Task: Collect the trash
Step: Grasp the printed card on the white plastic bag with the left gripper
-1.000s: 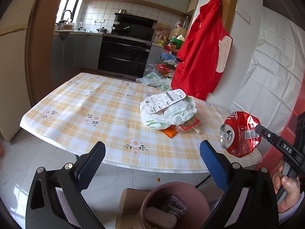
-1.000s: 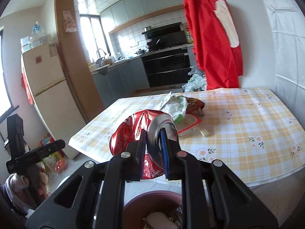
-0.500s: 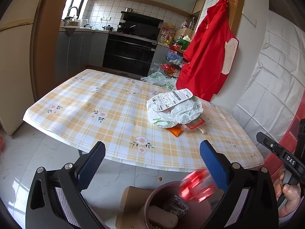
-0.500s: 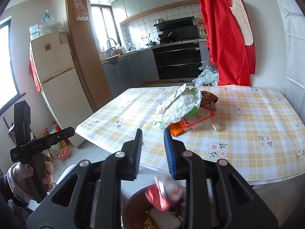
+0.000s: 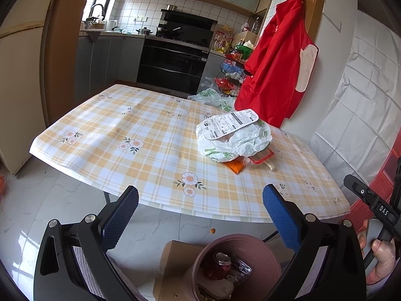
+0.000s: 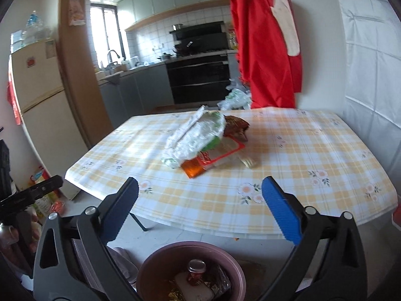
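Right gripper (image 6: 199,197): spread to its widest, just been opening, nothing between the pads, hanging above the pink bin (image 6: 150,267). Red can (image 6: 196,272) already down inside that bin, upright among other scraps. Left gripper (image 5: 200,207): also spread wide and empty, likewise above the bin.

Remaining trash: a heap on the checked table (image 6: 300,150), beyond the bin and up from it, made of a white plastic bag (image 6: 198,135) over an orange wrapper (image 6: 191,169) and a red-rimmed tray (image 6: 223,151). Seen from the right gripper, heap slightly left of centre, long axis slanting from near left to far right. Seen from the left gripper, heap off to the right. Probably the right hand's reach, forward over the table edge.
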The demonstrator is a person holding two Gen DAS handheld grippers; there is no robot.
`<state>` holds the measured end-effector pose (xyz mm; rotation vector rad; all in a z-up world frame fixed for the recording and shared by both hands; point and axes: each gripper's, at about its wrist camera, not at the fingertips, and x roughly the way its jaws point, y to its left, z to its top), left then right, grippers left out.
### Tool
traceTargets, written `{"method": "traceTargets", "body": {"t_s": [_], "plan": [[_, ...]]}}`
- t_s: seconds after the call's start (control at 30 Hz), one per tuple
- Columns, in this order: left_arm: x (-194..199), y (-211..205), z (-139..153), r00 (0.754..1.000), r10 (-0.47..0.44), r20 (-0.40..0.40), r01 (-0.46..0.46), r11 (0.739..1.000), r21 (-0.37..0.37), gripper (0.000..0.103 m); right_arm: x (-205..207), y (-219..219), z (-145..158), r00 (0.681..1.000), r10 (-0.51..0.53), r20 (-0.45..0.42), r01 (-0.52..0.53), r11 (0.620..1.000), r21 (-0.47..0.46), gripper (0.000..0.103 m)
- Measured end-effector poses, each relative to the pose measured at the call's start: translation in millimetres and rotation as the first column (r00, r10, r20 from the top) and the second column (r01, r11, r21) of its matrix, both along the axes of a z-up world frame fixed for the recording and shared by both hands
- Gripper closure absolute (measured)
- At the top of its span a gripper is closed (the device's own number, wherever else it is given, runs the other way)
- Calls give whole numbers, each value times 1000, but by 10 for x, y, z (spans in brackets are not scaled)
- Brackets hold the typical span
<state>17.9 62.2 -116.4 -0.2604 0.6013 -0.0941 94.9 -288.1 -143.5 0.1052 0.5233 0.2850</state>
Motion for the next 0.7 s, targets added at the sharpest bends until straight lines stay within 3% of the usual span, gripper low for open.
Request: {"method": "traceTargets", "body": {"t_s": [0.37, 0.63, 0.7], "plan": [[138, -40, -141, 999, -15, -37, 16, 1000, 23, 6, 202, -105, -234, 997, -53, -63, 54, 999, 8, 6], [378, -187, -202, 998, -51, -33, 55, 991, 123, 6, 366, -187, -414, 991, -77, -108, 79, 997, 13, 6], [502, -202, -214, 997, -61, -38, 65, 991, 117, 6, 401, -222, -449, 989, -84, -118, 88, 996, 24, 6]]}}
